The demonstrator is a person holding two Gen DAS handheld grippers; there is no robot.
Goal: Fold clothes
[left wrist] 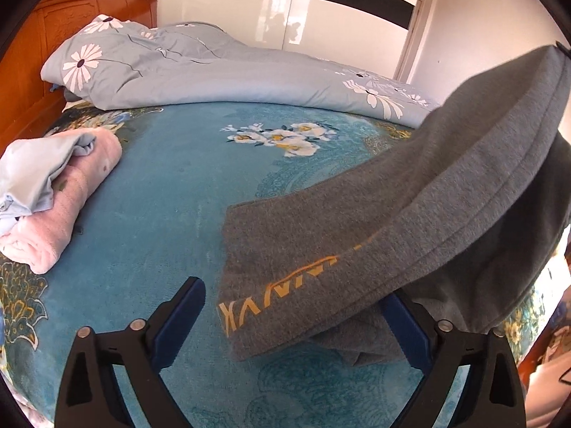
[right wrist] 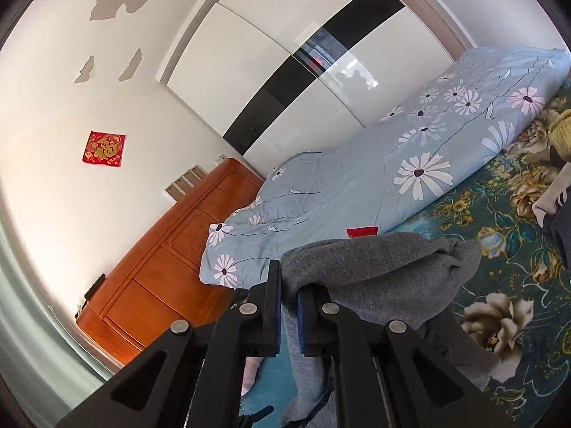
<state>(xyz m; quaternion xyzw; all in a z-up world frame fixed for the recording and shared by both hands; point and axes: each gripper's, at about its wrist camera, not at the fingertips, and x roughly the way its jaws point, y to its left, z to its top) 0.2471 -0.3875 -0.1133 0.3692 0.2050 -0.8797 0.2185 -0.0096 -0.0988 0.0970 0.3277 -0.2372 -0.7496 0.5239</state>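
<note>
A grey fleece garment [left wrist: 357, 228] with orange lettering lies on the blue floral bedspread [left wrist: 171, 192], and one part of it is lifted up toward the upper right. My left gripper [left wrist: 296, 306] is open just above the bedspread, its jaws standing either side of the garment's near end; the right finger is partly hidden under the cloth. In the right wrist view my right gripper [right wrist: 288, 285] is shut on a fold of the grey garment [right wrist: 378, 271], which drapes over the right finger and hangs down below it.
A folded pink garment with a light blue one on top [left wrist: 53, 192] lies at the left of the bed. A light blue daisy-print duvet [left wrist: 200, 71] is bunched along the far side. An orange wooden headboard [left wrist: 32, 53] stands at the left. More clothes [right wrist: 556, 192] lie at the bed's right edge.
</note>
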